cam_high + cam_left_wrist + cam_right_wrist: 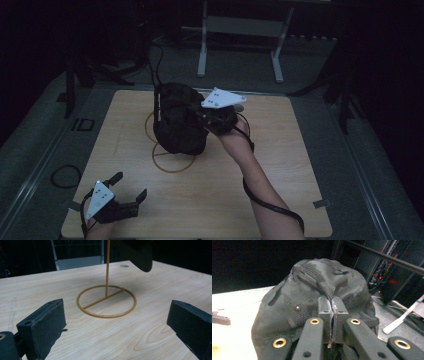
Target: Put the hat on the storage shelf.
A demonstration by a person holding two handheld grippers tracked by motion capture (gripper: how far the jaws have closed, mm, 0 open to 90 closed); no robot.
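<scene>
A black mesh cap (177,120) hangs on a thin gold wire stand (172,160) whose ring base lies on the wooden table (280,165). My right gripper (200,116) is shut on a fold of the cap's fabric (322,285), its jaws pressed together on the cloth (332,305). The stand's ring and upright post (107,272) appear in the left gripper view, with the cap's brim (140,255) overhead. Near the table's front left corner my left gripper (131,186) stands open with nothing between its jaws, pointed toward the stand.
A white metal frame (240,30) stands on the floor behind the table. A black cable loop (65,176) lies on the floor left of the table. Dark stands flank both sides. The room is dim.
</scene>
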